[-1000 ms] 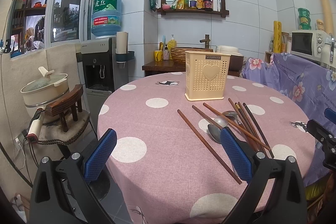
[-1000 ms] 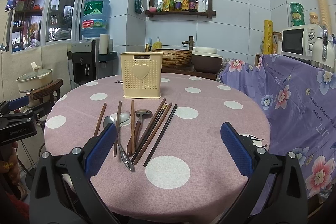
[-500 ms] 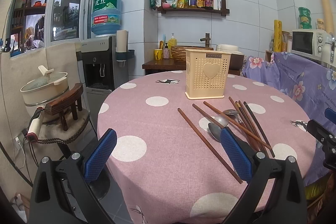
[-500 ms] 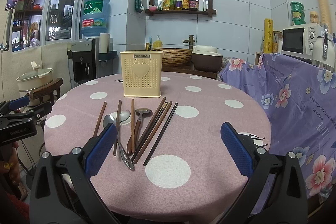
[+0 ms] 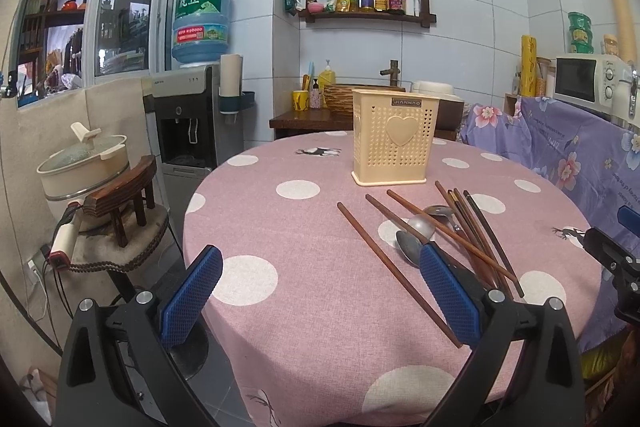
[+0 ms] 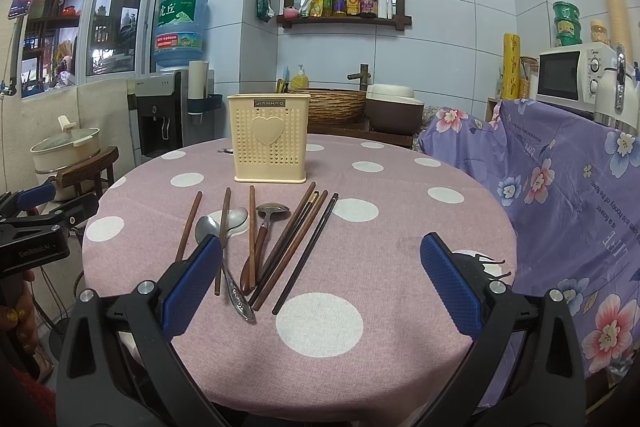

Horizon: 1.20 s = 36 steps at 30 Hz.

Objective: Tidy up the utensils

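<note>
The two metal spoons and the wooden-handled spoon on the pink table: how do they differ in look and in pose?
The two metal spoons are all silver, while the wooden-handled spoon has a brown handle under a metal bowl. The metal spoons lie with their bowls side by side between chopsticks; the wooden-handled spoon lies further right, beside the main chopstick bundle. All three lie flat on the tablecloth, bowls toward the cream holder, none yet inside.

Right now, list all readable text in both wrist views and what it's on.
"JIANHAO": plate on the beige perforated plastic utensil holder.
"GenRobot.AI": black left gripper, seen from the right wrist.
"虎丘": label of the blue water jug.
"LIFE", "love the honey of the flower": purple floral cloth, partly legible.
Shelf bottle labels, microwave dials: too small.
</note>
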Tool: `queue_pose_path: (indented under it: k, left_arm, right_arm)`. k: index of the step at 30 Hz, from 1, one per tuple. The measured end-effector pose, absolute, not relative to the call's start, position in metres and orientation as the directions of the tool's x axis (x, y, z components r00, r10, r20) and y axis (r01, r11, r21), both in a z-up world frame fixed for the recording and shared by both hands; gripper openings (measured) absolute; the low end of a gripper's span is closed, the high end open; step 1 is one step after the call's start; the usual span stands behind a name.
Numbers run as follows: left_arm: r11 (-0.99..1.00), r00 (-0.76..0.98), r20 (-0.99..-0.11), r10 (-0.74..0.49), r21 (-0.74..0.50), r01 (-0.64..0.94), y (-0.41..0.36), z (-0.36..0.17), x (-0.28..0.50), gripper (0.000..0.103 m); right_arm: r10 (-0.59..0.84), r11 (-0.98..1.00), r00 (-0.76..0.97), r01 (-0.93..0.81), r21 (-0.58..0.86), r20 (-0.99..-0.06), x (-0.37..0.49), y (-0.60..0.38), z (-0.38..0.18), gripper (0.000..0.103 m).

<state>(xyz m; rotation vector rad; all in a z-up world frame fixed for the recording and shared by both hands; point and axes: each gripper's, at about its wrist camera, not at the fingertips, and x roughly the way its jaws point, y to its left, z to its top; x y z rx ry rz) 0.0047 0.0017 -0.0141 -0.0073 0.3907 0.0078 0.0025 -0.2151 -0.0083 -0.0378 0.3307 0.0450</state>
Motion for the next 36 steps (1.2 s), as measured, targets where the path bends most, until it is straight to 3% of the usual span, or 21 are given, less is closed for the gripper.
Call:
queue_pose_path:
  k: [10, 15, 22, 24, 26, 31, 36]
  left_arm:
    - [0.999, 0.831, -0.556, 0.014, -0.033, -0.039, 0.017, -0.026, 0.038, 0.098]
    - [0.987, 0.766, -0.639, -0.067, -0.157, -0.045, 0.035, -0.021, 0.08, 0.098]
    - [0.99, 0.695, -0.712, -0.094, -0.141, -0.01, 0.019, -0.017, 0.137, 0.092]
    - [0.994, 0.678, -0.731, -0.075, -0.106, -0.005, 0.012, -0.019, 0.151, 0.087]
    - [0.995, 0.64, -0.764, -0.08, -0.105, 0.0, 0.005, -0.025, 0.165, 0.072]
    - [0.991, 0.573, -0.812, -0.108, -0.134, -0.003, -0.003, -0.036, 0.189, 0.052]
    - [0.992, 0.536, -0.838, -0.104, -0.127, -0.007, -0.013, -0.045, 0.203, 0.04]
  right_arm:
    - [-0.057, 0.998, 0.89, 0.042, -0.042, -0.453, 0.036, -0.238, -0.014, 0.098]
    - [-0.044, 0.999, 0.841, 0.052, -0.001, -0.539, 0.067, -0.251, -0.016, 0.098]
    - [0.014, 0.999, 0.776, 0.019, 0.045, -0.63, 0.11, -0.249, -0.02, 0.098]
    - [0.023, 0.998, 0.766, 0.014, 0.053, -0.643, 0.119, -0.247, -0.02, 0.098]
    - [0.025, 0.998, 0.755, 0.014, 0.054, -0.655, 0.128, -0.245, -0.02, 0.098]
    - [0.028, 0.999, 0.757, 0.005, 0.049, -0.652, 0.136, -0.241, -0.019, 0.098]
    - [0.028, 0.999, 0.756, 0.003, 0.046, -0.654, 0.139, -0.24, -0.02, 0.098]
